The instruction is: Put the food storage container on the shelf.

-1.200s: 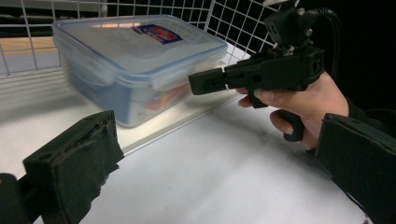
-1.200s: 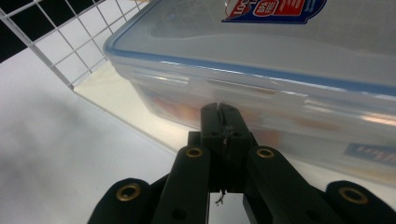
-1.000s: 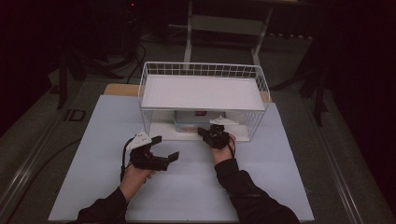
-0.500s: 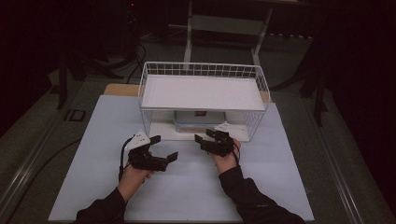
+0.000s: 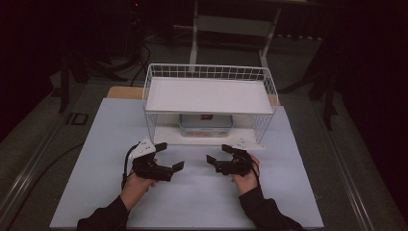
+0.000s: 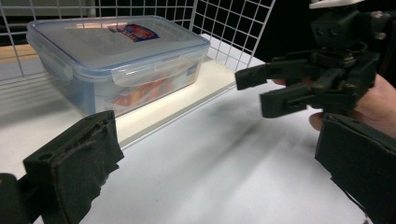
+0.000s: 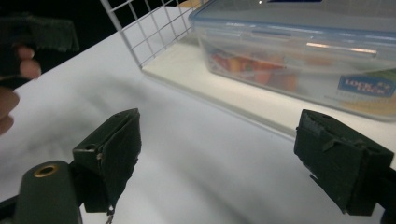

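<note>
Two grippers wait in front of the box.
High view: the box (image 5: 206, 125) sits under the rack (image 5: 207, 96), near the table's (image 5: 96, 144) far edge. Left gripper view: the left gripper (image 6: 219, 172) is spread wide, holding nothing. Right gripper view: the right gripper (image 7: 233, 163) has just been opening, with nothing between its jaws.

A: High view: fixed above the person's side, looking forward and down; the whole table (image 5: 96, 144) and wire rack (image 5: 209, 91) sit well off.

B: Left gripper view: low, close to the tabletop, facing the lidded container (image 6: 116, 56), with the right gripper (image 6: 261, 91) across from it.

A: Right gripper view: equally low and near, facing the same container (image 7: 299, 56) from the other side.

B: Shared by all three: the container on the rack's lower shelf.
</note>
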A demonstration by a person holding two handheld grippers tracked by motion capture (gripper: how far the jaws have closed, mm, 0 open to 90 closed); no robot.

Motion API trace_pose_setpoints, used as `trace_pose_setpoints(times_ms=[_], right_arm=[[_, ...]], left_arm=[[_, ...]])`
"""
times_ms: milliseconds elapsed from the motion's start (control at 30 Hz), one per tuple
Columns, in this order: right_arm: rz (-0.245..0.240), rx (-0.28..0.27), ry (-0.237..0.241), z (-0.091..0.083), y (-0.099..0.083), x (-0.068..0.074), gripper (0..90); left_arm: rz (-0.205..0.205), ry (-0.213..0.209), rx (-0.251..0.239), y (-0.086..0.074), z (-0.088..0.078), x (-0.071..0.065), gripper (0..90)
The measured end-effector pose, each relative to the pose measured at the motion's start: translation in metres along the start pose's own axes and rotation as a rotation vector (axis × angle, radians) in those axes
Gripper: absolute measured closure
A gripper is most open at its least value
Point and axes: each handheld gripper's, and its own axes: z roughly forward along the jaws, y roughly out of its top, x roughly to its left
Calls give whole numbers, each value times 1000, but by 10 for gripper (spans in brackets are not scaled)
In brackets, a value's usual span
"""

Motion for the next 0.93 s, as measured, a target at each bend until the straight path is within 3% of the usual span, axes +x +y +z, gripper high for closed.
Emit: trace_pose_setpoints(times_ms=[333,667,800,933], right_arm=[[-52,5,12,-28,-9,13,147],[-57,36,25,-51,-24,13,148],[-106,63,-5,-60,-30,13,155],[-99,45,-12,-66,-29,10,160]], left_arm=[[11,-11,-2,-1,-6,-3,0],[15,-20,-4,-2,-8,-4,0],[15,-21,-9,-2,-8,-4,0],[17,-26,1,-3,-5,-4,0]])
